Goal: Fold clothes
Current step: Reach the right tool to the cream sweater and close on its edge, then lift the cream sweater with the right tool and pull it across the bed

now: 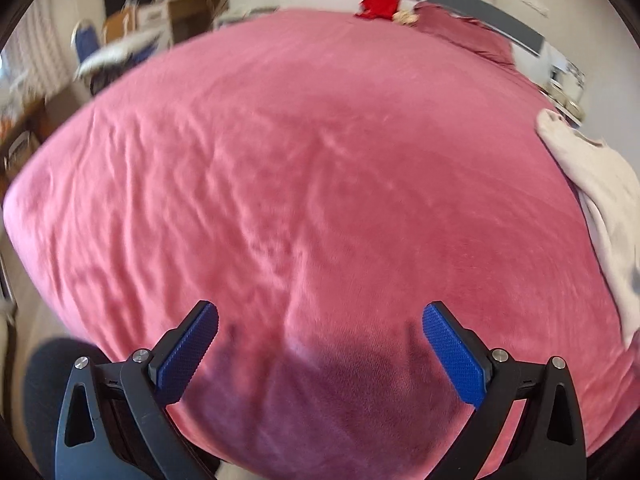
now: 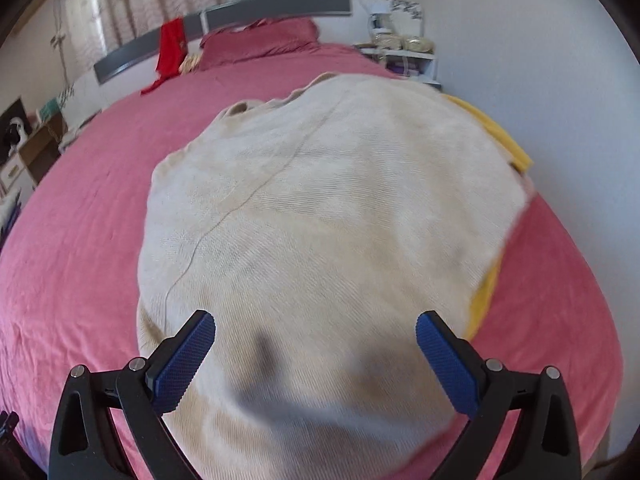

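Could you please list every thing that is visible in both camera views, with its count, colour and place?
Cream knitted garment: one, cream, flat on the bed's right side, under the right gripper.
Yellow cloth: one, yellow, beneath the cream garment, showing at its right edge.
Pink plush bed cover: one, pink, spread over the whole bed.
Red cloth: one, red, hanging on the headboard.
Dark pink pillow: one, at the head of the bed.
Grey headboard: one, grey, far end.
White bedside shelf: one, white, right of the bed's head.
Left gripper: one, black with blue pads, open above bare cover.
Right gripper: one, same colours, open above the cream garment.
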Tool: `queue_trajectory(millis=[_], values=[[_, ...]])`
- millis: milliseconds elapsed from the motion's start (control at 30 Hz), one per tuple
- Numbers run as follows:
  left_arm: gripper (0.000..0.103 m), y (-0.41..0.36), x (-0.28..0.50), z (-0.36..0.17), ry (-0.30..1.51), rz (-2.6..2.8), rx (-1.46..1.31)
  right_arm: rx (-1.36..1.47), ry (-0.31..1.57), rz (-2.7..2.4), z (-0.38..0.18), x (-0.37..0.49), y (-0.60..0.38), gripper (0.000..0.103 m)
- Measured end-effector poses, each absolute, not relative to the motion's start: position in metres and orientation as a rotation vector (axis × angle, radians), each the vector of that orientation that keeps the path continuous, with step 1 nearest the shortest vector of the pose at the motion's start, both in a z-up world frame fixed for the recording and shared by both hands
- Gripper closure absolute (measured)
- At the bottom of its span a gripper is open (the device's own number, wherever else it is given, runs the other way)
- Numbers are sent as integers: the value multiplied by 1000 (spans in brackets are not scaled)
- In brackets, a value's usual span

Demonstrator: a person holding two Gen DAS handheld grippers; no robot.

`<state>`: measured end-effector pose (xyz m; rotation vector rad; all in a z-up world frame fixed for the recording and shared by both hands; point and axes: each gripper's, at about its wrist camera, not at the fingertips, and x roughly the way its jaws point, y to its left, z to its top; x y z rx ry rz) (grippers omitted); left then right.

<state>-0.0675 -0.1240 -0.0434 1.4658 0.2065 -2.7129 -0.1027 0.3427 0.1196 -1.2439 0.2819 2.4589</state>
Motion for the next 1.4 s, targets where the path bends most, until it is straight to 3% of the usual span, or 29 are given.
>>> queue_trajectory(millis=[167, 367, 500, 733, 767, 800, 867, 933, 1033, 1133, 1233, 1400], values=[[0, -113, -77, -51, 138, -2692, 1480, -1294, 135, 2452, 107, -139, 333, 0], [0, -34, -117, -36, 118, -2846, 1532, -1380, 217, 2432, 84, -151, 350, 0], [0, 39, -127, -25, -159, -2951, 1604, -1463, 289, 2447, 59, -152, 361, 0], [0, 76, -102, -32, -349, -3012, 1659, -1489, 355, 2431, 50, -149, 362, 1], [0, 75, -99, -35, -356, -3000, 1675, -1494, 346, 2427, 50, -148, 360, 3], [0, 75, -97, -39, -352, -2987, 1694, -1480, 325, 2428, 52, -147, 357, 12], [0, 70, -94, -43, -333, -2975, 1721, -1420, 318, 2445, 58, -140, 349, 35], [0, 63, -96, -43, -323, -2962, 1732, -1378, 286, 2455, 64, -135, 337, 69], [0, 57, -86, -42, -282, -2967, 1720, -1302, 232, 2467, 76, -124, 321, 79], [0, 42, -81, -35, -231, -2974, 1686, -1207, 360, 2506, 103, -112, 314, 88], [0, 26, -79, -30, -171, -2965, 1659, -1081, 515, 2598, 143, -108, 300, 90], [0, -10, -81, -18, -52, -2923, 1603, -1040, 374, 2863, 195, -139, 182, 91]])
